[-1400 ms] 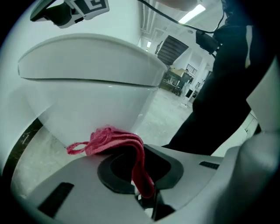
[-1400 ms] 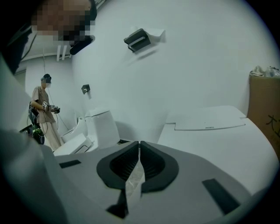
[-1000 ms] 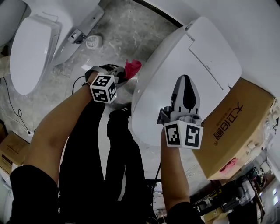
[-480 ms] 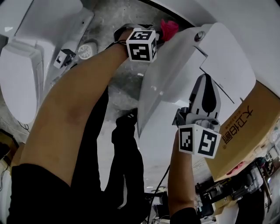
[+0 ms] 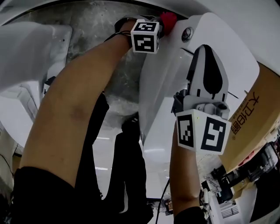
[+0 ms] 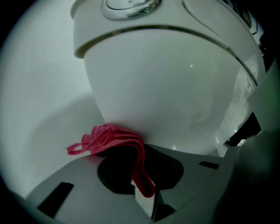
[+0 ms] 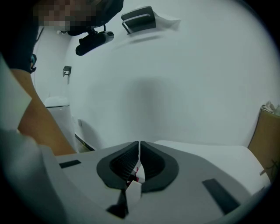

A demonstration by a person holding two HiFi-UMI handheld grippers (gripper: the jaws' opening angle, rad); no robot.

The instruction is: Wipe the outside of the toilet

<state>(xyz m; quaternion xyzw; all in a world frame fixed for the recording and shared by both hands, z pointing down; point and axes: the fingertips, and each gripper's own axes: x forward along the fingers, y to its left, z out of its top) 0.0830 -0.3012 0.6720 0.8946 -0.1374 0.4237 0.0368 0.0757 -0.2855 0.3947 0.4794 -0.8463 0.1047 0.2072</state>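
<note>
My left gripper [image 5: 161, 22] reaches far forward along the white toilet [image 5: 162, 94], shut on a red cloth [image 5: 168, 18]. In the left gripper view the red cloth [image 6: 113, 139] is bunched between the jaws of the left gripper [image 6: 142, 148] and pressed against the curved outside of the toilet [image 6: 175, 83], below the round flush button [image 6: 131, 4]. My right gripper [image 5: 205, 49] hovers over the toilet's flat top, shut with nothing held. In the right gripper view, the right gripper [image 7: 139, 145] points at a bare white wall, with the toilet's top [image 7: 210, 153] just beyond.
A cardboard box [image 5: 258, 113] stands right of the toilet, and shows as the box [image 7: 264, 127] in the right gripper view. A second white toilet [image 5: 30, 48] stands at the left. Grey stone floor [image 5: 116, 83] lies between them. The person's legs are below.
The left gripper has carried the red cloth forward along the toilet's side, up near the flush button. The right gripper stays over the top, now closer in view.
</note>
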